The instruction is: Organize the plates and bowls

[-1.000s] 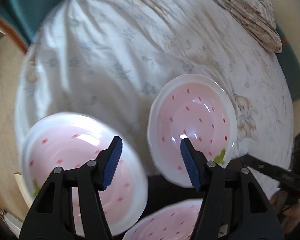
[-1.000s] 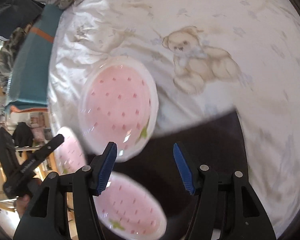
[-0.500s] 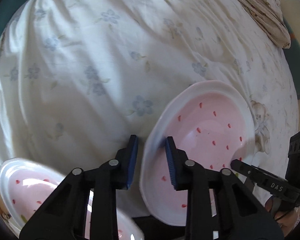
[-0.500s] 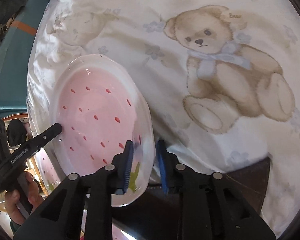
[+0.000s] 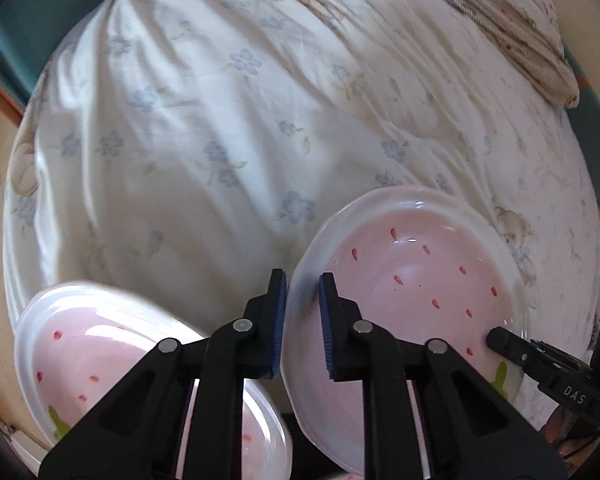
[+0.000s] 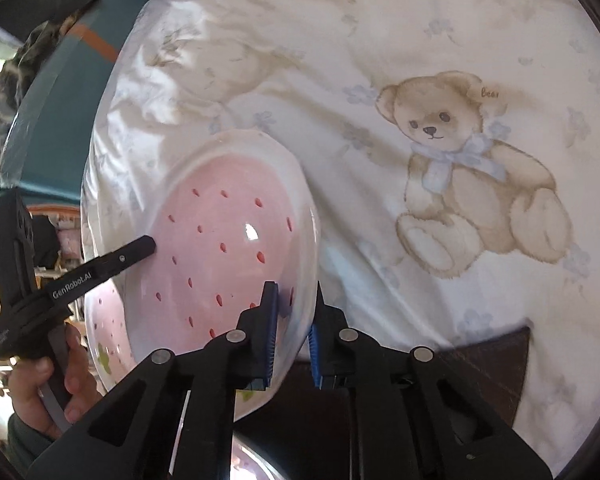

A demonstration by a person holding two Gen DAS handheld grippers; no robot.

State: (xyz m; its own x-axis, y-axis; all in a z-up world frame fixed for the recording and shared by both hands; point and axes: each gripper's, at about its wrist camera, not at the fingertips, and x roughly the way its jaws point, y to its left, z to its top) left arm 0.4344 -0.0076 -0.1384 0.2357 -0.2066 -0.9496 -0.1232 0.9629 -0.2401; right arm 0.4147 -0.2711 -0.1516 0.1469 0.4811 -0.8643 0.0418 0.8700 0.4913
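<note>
A pink strawberry-pattern bowl (image 5: 416, 280) with a white rim is held off the bed by both grippers. My left gripper (image 5: 302, 312) is shut on its left rim. My right gripper (image 6: 294, 320) is shut on the right rim of the same bowl (image 6: 220, 240). The other gripper's finger shows in each view, in the left wrist view (image 5: 540, 364) and in the right wrist view (image 6: 100, 268). A second matching bowl (image 5: 112, 348) sits lower left, below my left gripper. It also shows in the right wrist view (image 6: 108, 332), partly hidden behind the held bowl.
A white bed sheet (image 5: 228, 128) with blue flowers and teddy bears (image 6: 472, 172) covers the bed. A folded patterned cloth (image 5: 512, 28) lies at the far right. A dark surface (image 6: 488, 348) sits beside the bed. A third pink dish rim (image 6: 252, 460) shows at the bottom.
Both grippers went from open to shut on the bowl's opposite rims. The bowl has since risen and tilted a little, and the lower-left bowl shows more fully.
</note>
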